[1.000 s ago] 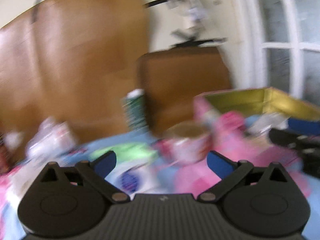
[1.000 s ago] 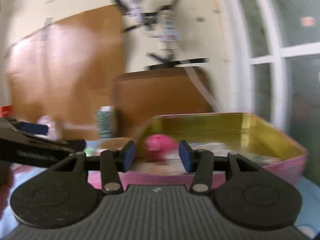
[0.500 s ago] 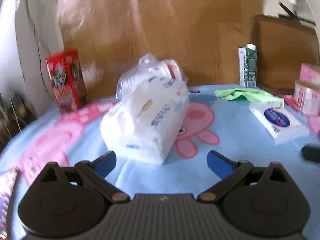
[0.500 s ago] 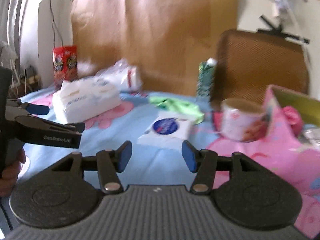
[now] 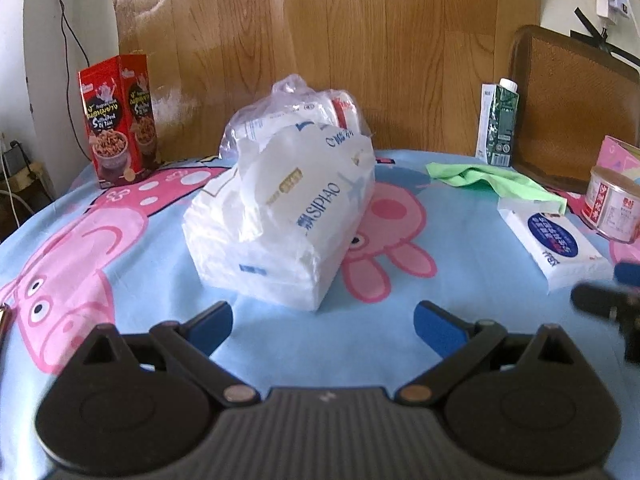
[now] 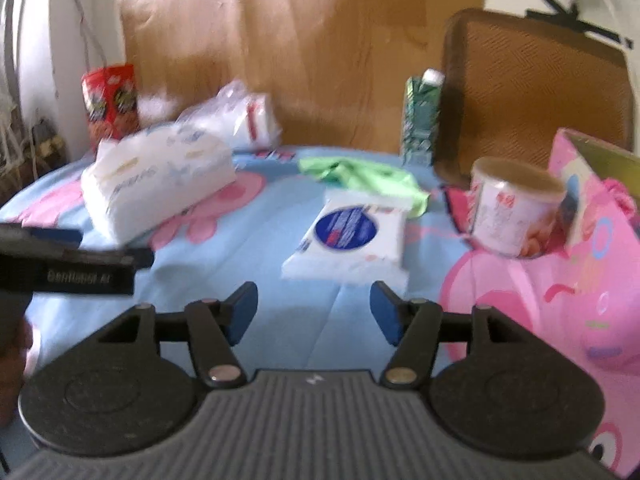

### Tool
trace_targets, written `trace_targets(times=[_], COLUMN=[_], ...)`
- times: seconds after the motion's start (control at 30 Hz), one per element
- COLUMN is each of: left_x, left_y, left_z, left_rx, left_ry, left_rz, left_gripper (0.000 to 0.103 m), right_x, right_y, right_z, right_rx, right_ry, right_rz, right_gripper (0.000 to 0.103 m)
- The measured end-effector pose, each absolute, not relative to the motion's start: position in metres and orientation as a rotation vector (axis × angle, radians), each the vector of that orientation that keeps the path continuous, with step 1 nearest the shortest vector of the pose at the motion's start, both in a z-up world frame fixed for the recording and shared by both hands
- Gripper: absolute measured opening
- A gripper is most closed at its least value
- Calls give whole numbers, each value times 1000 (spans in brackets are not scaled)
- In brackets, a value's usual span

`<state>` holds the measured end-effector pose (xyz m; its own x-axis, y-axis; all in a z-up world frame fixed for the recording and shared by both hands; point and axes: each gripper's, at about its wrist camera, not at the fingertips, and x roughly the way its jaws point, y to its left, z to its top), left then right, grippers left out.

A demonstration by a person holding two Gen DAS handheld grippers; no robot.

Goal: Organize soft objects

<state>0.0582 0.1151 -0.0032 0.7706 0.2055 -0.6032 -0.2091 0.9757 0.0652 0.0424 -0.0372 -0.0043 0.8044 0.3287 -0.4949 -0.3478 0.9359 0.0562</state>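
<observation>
A large white tissue pack (image 5: 288, 224) lies on the blue cartoon bedsheet (image 5: 460, 292), straight ahead of my open, empty left gripper (image 5: 323, 326); it also shows in the right wrist view (image 6: 160, 180). Behind it sits a clear plastic bag of white packs (image 5: 304, 112). A small white wipes pack with a blue label (image 6: 352, 236) lies just ahead of my open, empty right gripper (image 6: 314, 316); it also shows in the left wrist view (image 5: 556, 240). A green cloth (image 6: 364, 176) lies beyond it.
A red snack box (image 5: 118, 120) stands at the back left and a green carton (image 5: 500, 124) at the back right, against the wooden wall. A round tin (image 6: 516, 208) and a pink box with a gold inside (image 6: 592, 184) stand to the right.
Both grippers have swung left, away from the pink box, to face the tissue pack and the wipes pack. Both stayed open and empty.
</observation>
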Motion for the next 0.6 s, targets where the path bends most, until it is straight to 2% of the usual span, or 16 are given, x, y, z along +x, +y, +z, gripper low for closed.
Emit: trace_targets(times=[0.27,0.33,0.4,0.47,0.6], left_x=[60,61,62,63,63], left_y=[111,112,112,113,114], left_z=[-4,-5,-5,-5,-6], left_rx=[15,16,16,14,12], left_ry=[664,670,676,679,683], left_rz=[222,222,223,223,221], left_gripper=[100,100,100,100,100], right_x=[75,88,98,98,86], right_y=[-42,-41,-35,-28,-30], right_z=[-2,-2,-5,-7,-6], right_rx=[-24,17,19,-19,-17], right_ry=[540,590,638,622,601], right_rz=[275,297,323,326,354], right_gripper=[77,89,92,80,73])
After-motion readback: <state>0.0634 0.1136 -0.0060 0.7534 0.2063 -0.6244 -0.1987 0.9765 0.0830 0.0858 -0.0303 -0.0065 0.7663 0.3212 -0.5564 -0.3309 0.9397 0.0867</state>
